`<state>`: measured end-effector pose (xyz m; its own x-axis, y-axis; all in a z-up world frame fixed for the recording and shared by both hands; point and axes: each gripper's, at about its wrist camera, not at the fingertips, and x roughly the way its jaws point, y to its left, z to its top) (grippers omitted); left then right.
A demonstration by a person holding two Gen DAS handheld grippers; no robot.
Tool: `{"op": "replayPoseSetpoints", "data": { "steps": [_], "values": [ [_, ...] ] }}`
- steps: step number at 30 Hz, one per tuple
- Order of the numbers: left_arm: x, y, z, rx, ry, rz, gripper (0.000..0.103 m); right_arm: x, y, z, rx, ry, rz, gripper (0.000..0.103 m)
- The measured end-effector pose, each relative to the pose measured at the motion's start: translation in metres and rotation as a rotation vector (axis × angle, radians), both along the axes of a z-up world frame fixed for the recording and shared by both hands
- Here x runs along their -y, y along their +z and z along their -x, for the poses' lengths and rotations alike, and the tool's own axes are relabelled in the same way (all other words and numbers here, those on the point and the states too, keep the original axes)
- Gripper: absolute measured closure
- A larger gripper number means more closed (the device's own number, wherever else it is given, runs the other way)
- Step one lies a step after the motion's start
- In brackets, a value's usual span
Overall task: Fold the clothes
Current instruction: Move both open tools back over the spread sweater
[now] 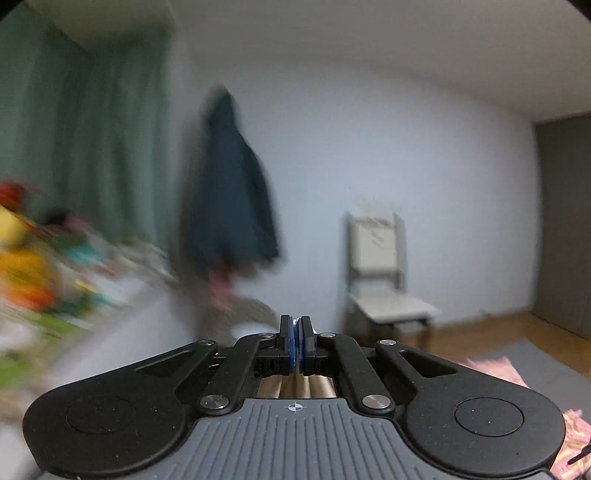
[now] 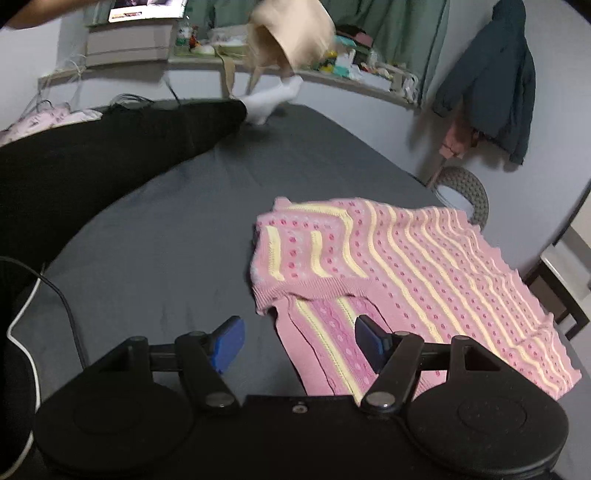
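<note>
A pink knitted sweater [image 2: 424, 258] with yellow stripes lies spread on the dark grey bed sheet [image 2: 166, 240], one sleeve folded toward me. My right gripper [image 2: 299, 332] is open just above the near end of that sleeve, its blue pads [image 2: 231, 343] on either side of it and holding nothing. A blurred beige garment [image 2: 291, 33] is in the air at the far side of the bed. My left gripper [image 1: 295, 332] is shut and raised, pointing at the wall; I see nothing held between its pads. A bit of the pink sweater [image 1: 495, 369] shows low on the right.
A person's leg in black trousers [image 2: 110, 155] with a white sock [image 2: 269, 98] lies across the bed's left. Cables [image 2: 55, 295] run at the near left. A dark coat [image 1: 232, 195] hangs on the wall, beside a pale chair [image 1: 380, 273]. A cluttered shelf [image 2: 351, 74] lines the far wall.
</note>
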<state>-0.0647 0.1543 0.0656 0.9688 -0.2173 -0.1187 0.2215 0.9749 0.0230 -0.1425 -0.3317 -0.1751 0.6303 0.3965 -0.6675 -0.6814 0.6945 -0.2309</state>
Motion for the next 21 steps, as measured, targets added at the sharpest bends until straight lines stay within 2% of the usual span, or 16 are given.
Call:
{"op": "replayPoseSetpoints", "data": {
  "steps": [1, 2, 5, 6, 7, 10, 12, 14, 16, 19, 21],
  "values": [
    [-0.022, 0.019, 0.032, 0.018, 0.066, 0.004, 0.102, 0.000, 0.001, 0.002, 0.009, 0.010, -0.004, 0.038],
    [-0.044, 0.037, 0.067, 0.029, 0.214, 0.016, 0.101, -0.001, 0.003, 0.004, 0.019, 0.020, -0.007, 0.038],
    [-0.099, 0.069, 0.157, 0.022, 0.655, 0.202, 0.102, -0.003, 0.005, 0.012, 0.053, 0.043, 0.000, 0.037],
    [-0.105, 0.072, 0.176, 0.011, 0.704, 0.200, 0.102, -0.004, 0.007, 0.014, 0.061, 0.046, -0.001, 0.037],
    [-0.104, 0.074, 0.194, -0.006, 0.726, 0.153, 0.102, -0.004, 0.008, 0.016, 0.070, 0.049, -0.003, 0.037],
    [-0.075, 0.062, 0.226, -0.040, 0.675, -0.036, 0.102, -0.004, 0.011, 0.019, 0.084, 0.050, -0.006, 0.037],
    [-0.053, 0.047, 0.229, -0.098, 0.563, -0.094, 0.101, -0.004, 0.010, 0.020, 0.083, 0.054, -0.003, 0.037],
    [-0.035, 0.031, 0.222, -0.143, 0.450, -0.117, 0.101, -0.002, 0.010, 0.020, 0.089, 0.047, -0.005, 0.033],
    [-0.020, 0.014, 0.201, -0.194, 0.354, -0.105, 0.101, 0.000, 0.010, 0.020, 0.099, 0.026, -0.005, 0.028],
    [0.002, -0.013, 0.168, -0.271, 0.207, -0.071, 0.101, 0.006, 0.008, 0.019, 0.110, -0.039, 0.003, 0.027],
    [0.032, -0.040, 0.141, -0.307, 0.117, -0.052, 0.101, 0.012, 0.006, 0.018, 0.117, -0.099, 0.024, 0.026]
  ]
}}
